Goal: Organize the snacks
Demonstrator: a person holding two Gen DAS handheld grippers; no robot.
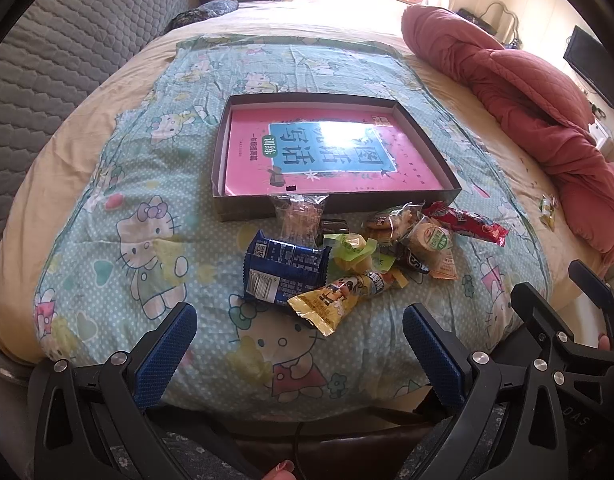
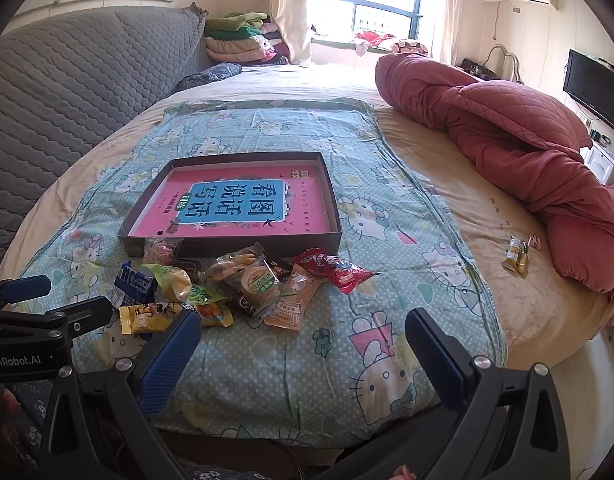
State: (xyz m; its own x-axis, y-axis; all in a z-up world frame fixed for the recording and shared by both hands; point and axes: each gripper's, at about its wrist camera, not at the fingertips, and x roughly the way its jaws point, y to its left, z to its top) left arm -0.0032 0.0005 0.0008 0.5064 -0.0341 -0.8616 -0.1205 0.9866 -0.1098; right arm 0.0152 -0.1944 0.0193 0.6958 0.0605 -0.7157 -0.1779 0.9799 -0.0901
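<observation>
Left tongs [image 1: 299, 344] and right tongs [image 2: 303, 354], both spread wide and holding nothing, hover side by side over the near edge of the bed [image 2: 447, 152], each pointing forward along the patterned sheet [image 2: 267, 368]. In the left wrist view the right tongs show at the far right, level with the left; in the right wrist view the left tongs show at the far left. The blue pads [image 1: 165, 360] face each other across a broad gap.

Snack pile [image 1: 359, 256]: wrapped packets heaped on the sheet just ahead of the tongs, touching the near wall of the tray [image 1: 243, 208]. Blue packet [image 1: 283, 268] at the pile's left, long axis running near to far, barcode end toward the tongs. Yellow packet [image 1: 335, 300] nearest the left tongs, long axis slanting from near-left to far-right. Red packet [image 2: 335, 272] at the pile's right, long axis slanting right and toward the viewer. Clear packet [image 1: 299, 216] leans against the tray wall.

Tray: shallow, dark-walled, long axis left to right; a pink book [image 2: 243, 204] lies flat inside.

Small sweets [image 2: 519, 256] lie well apart at the right, near the red quilt [image 2: 527, 136].
</observation>
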